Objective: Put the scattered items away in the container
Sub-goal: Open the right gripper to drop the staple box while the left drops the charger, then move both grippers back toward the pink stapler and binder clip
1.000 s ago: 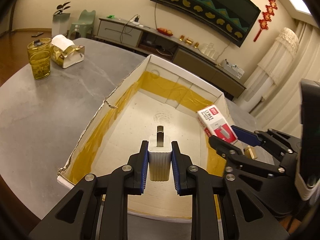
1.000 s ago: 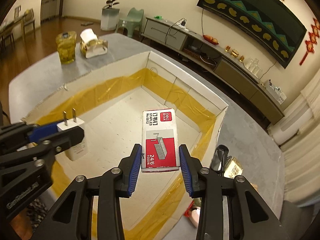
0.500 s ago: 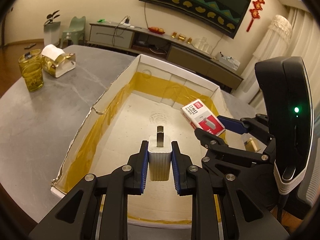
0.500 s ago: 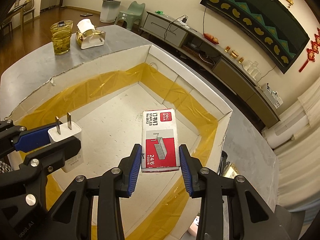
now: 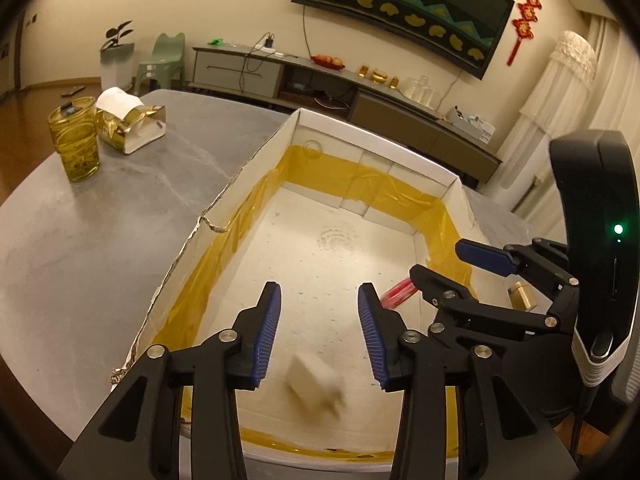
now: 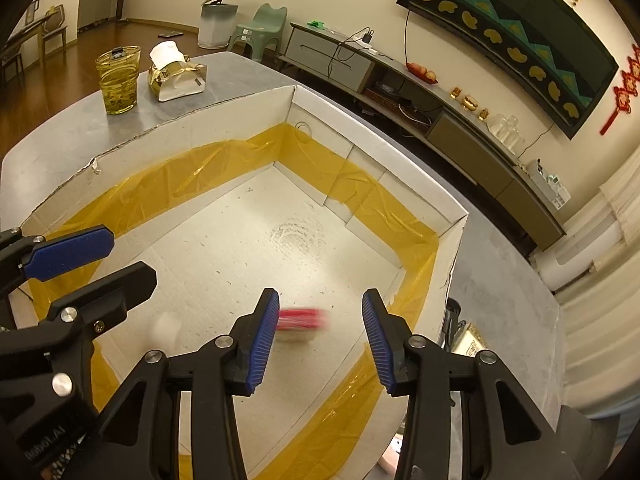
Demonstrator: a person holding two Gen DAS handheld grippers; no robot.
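Since earlier frame, both items being released: white charger point(image 5: 314, 388) and red staple box point(image 6: 300, 320) being seen blurred, dropping into cardboard box point(image 5: 376, 140) near its near wall. Left gripper point(image 5: 318, 332) and right gripper point(image 6: 320, 336) being held wide open, empty. Grippers best being lifted straight up, clear of walls.

There were 2 grippers point(image 5: 318, 330) point(image 6: 320, 336), 1 box point(image 5: 256, 172), 1 blurred white charger point(image 5: 316, 388), 1 blurred red staple pack point(image 6: 300, 320), 1 green glass point(image 5: 75, 138), 1 tissue pack point(image 5: 128, 122), 1 table point(image 5: 100, 220), 1 green chair point(image 5: 162, 60) and 1 potted plant point(image 6: 219, 16).
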